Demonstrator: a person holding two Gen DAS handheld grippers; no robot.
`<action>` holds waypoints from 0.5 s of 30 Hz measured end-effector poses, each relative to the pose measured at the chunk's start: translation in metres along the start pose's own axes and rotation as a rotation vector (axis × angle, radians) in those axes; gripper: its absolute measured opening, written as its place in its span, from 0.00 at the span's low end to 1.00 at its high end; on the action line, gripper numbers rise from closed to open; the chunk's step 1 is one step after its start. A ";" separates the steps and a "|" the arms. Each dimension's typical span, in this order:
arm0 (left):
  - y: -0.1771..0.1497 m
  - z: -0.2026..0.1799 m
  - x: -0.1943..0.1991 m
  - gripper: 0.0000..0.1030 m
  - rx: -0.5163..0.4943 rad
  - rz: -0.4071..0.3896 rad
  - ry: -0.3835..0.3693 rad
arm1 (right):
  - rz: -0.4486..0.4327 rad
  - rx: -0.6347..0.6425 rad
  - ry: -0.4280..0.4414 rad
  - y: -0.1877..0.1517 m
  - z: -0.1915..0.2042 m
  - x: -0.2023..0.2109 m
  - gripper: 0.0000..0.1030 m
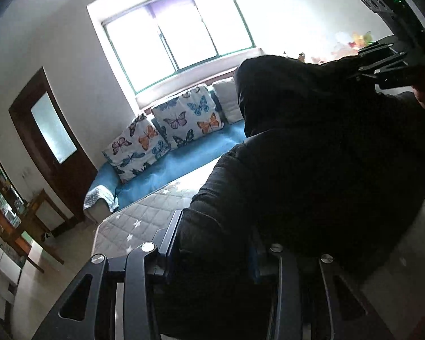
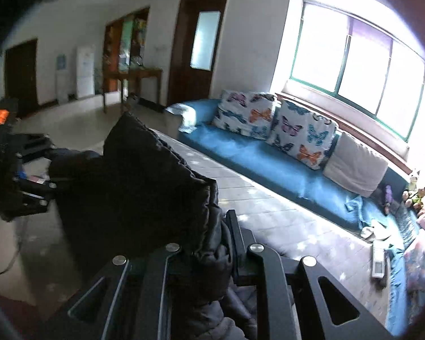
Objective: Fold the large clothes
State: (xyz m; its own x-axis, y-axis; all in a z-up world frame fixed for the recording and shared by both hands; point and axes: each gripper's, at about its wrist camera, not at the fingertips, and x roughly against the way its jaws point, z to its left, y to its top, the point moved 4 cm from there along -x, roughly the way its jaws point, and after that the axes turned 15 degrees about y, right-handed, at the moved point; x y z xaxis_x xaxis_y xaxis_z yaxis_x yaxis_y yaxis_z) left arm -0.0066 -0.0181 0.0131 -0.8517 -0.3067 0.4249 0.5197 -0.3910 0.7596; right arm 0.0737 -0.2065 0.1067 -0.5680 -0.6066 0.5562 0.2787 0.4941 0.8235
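A black padded jacket (image 1: 311, 153) hangs lifted in the air between my two grippers, above a grey quilted mattress (image 1: 144, 209). My left gripper (image 1: 212, 243) is shut on the jacket's edge; the fabric fills the gap between its fingers. My right gripper (image 2: 221, 243) is shut on another edge of the jacket (image 2: 144, 187), with the padded cloth bunched between its fingers. The right gripper also shows in the left wrist view (image 1: 388, 65) at the top right, and the left gripper shows in the right wrist view (image 2: 34, 181) at the far left.
A blue sofa (image 2: 257, 158) with butterfly cushions (image 2: 303, 133) and a white cushion (image 2: 354, 164) runs under the window (image 2: 354, 56) behind the mattress (image 2: 283, 221). A brown door (image 2: 198, 45), a wooden table (image 2: 133, 82) and open floor lie to the left. Toys and clutter sit at the sofa's far right end (image 2: 413, 198).
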 end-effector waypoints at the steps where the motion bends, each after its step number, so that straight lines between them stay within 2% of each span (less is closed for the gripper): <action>1: 0.007 0.000 -0.017 0.40 0.004 0.026 -0.008 | 0.004 -0.004 -0.007 0.006 -0.015 -0.015 0.18; 3: 0.026 -0.004 -0.061 0.40 0.028 0.083 -0.029 | 0.015 -0.007 -0.021 0.011 -0.038 -0.040 0.18; 7: 0.039 -0.013 -0.126 0.42 0.056 0.205 -0.078 | 0.054 -0.097 -0.011 0.002 -0.083 -0.097 0.18; 9: 0.035 -0.016 -0.152 0.49 0.042 0.239 -0.071 | 0.107 -0.148 0.001 -0.014 -0.099 -0.127 0.18; 10: 0.032 -0.019 -0.164 0.56 0.038 0.262 -0.065 | 0.136 -0.165 -0.006 -0.022 -0.105 -0.139 0.19; 12: 0.024 -0.025 -0.187 0.61 0.047 0.323 -0.079 | 0.195 -0.221 0.022 -0.039 -0.116 -0.160 0.21; 15: 0.015 -0.038 -0.210 0.69 0.068 0.357 -0.089 | 0.280 -0.311 0.029 -0.073 -0.131 -0.189 0.27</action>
State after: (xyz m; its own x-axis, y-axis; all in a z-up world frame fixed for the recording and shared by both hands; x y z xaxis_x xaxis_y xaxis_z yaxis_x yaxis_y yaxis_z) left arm 0.1823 0.0075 -0.0837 -0.6219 -0.3357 0.7075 0.7817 -0.2134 0.5860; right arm 0.2620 -0.2090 -0.0437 -0.4164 -0.4947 0.7628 0.6428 0.4332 0.6319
